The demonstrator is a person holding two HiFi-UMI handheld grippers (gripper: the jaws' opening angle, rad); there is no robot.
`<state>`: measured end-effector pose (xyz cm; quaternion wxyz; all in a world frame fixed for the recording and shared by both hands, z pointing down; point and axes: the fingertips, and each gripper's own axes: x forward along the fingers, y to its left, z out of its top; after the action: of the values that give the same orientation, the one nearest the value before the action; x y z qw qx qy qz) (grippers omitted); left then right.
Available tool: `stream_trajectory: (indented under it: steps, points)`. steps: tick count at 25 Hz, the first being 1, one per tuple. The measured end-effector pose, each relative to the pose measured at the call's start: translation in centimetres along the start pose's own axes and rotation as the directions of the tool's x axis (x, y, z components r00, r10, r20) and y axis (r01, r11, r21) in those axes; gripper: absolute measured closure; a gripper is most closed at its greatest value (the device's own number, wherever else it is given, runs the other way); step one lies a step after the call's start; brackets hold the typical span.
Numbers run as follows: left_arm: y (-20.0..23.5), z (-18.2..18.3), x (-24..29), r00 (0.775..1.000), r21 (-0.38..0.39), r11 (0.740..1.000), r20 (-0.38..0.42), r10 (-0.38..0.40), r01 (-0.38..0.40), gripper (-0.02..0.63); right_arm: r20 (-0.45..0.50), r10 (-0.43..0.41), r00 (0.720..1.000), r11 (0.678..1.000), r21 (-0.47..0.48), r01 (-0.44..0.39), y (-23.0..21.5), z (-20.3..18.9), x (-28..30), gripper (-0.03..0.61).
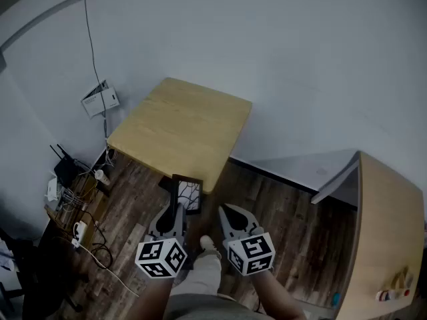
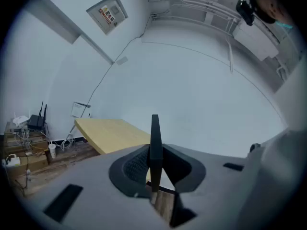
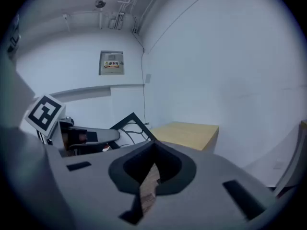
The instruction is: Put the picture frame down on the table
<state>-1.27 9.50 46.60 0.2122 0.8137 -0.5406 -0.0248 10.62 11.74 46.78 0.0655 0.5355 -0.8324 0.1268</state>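
Observation:
The picture frame (image 1: 187,194) is dark with a branch-pattern picture. It hangs upright over the wood floor, just in front of the near edge of the light wooden table (image 1: 180,125). My left gripper (image 1: 177,209) is shut on its lower left side. In the left gripper view the frame (image 2: 155,131) stands edge-on between the pads, with the table (image 2: 112,133) beyond. My right gripper (image 1: 226,211) sits beside it to the right, shut and holding nothing. The right gripper view shows its jaws (image 3: 154,144) closed, with the frame (image 3: 130,127) and table (image 3: 189,133) ahead.
A low shelf with a router and tangled cables (image 1: 70,182) stands at the left wall. A wall box (image 1: 100,100) hangs behind the table. A wooden cabinet (image 1: 390,232) fills the right side. The person's leg and shoe (image 1: 208,247) are below the grippers.

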Motion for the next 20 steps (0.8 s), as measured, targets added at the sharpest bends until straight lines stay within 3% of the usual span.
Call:
stream_trajectory:
  steps: [5, 10, 15, 20]
  points:
    - [-1.0, -1.4, -11.0, 1.0, -0.027, 1.0, 0.002, 0.004, -0.004, 0.552, 0.019, -0.007, 1.0, 1.0, 0.012, 0.007, 7.0, -1.6, -7.7, 0.578]
    - [-1.3, -0.2, -18.5, 1.0, -0.035, 0.999, 0.014, -0.003, 0.004, 0.552, 0.03, -0.005, 1.0, 1.0, -0.002, 0.005, 12.8, -0.8, -12.5, 0.578]
    - [-0.3, 0.0, -21.9, 0.999, -0.057, 0.998, 0.047, 0.003, 0.0, 0.552, 0.054, 0.011, 0.998, 0.999, -0.031, -0.009, 16.1, -0.3, -14.6, 0.578]
    - [-0.3, -0.4, -22.8, 0.999, -0.054, 0.998, 0.032, -0.014, 0.015, 0.552, 0.068, -0.004, 0.998, 1.0, -0.029, 0.006, 16.8, -0.4, -15.3, 0.578]
